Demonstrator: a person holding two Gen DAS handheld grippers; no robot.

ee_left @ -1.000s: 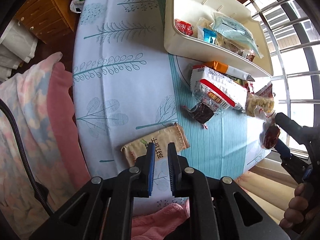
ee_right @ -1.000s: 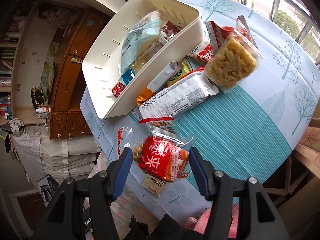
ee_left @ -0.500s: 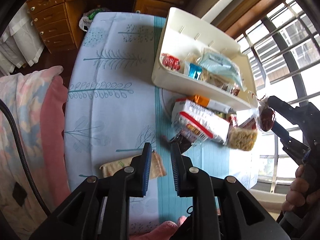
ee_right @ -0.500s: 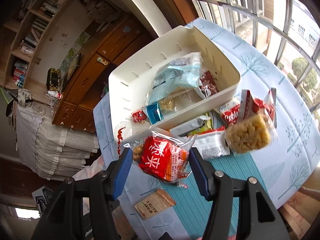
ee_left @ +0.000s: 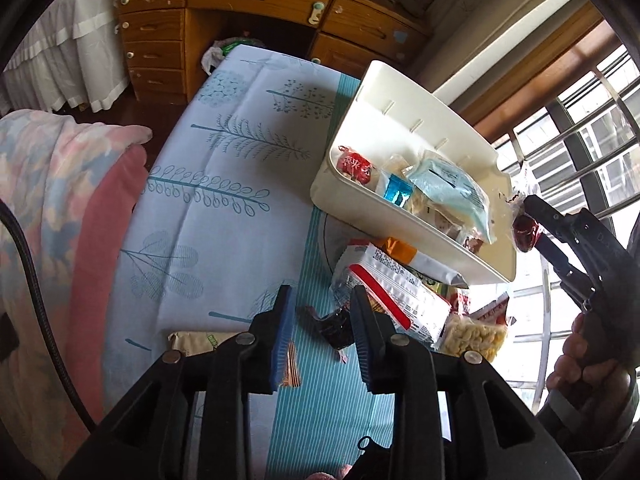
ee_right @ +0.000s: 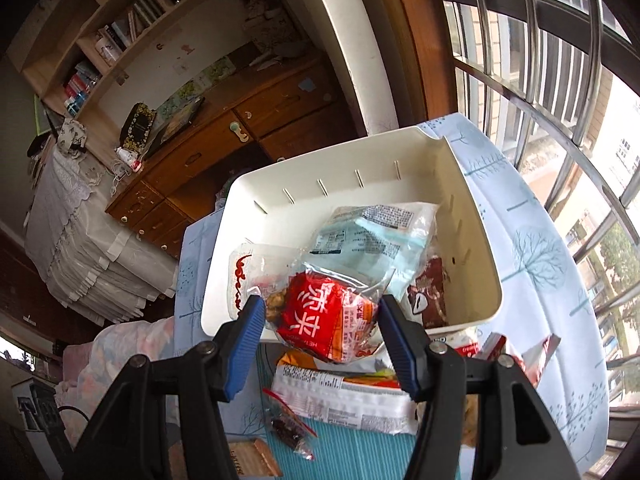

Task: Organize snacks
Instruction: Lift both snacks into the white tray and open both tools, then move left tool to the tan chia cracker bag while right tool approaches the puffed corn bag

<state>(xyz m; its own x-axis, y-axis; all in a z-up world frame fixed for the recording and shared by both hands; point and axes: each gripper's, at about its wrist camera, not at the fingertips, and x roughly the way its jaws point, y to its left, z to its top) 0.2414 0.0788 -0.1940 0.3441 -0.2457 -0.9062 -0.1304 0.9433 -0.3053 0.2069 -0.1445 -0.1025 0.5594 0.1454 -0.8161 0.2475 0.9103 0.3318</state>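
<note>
Clamped on a red snack bag (ee_right: 326, 322), our right gripper (ee_right: 322, 324) holds it just above the white bin's (ee_right: 476, 312) near rim, we judge for dropping in beside a pale blue packet (ee_right: 372, 240) beyond. Our left gripper (ee_left: 322, 326) has just been opening, nothing between its jaws; a small dark packet (ee_left: 336, 326) lies on the table (ee_left: 224, 216) below them.

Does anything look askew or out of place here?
Yes: the white bin sits tilted, its near edge propped on loose snack packets piled beneath it. A small dark packet lies apart on the tablecloth.
</note>
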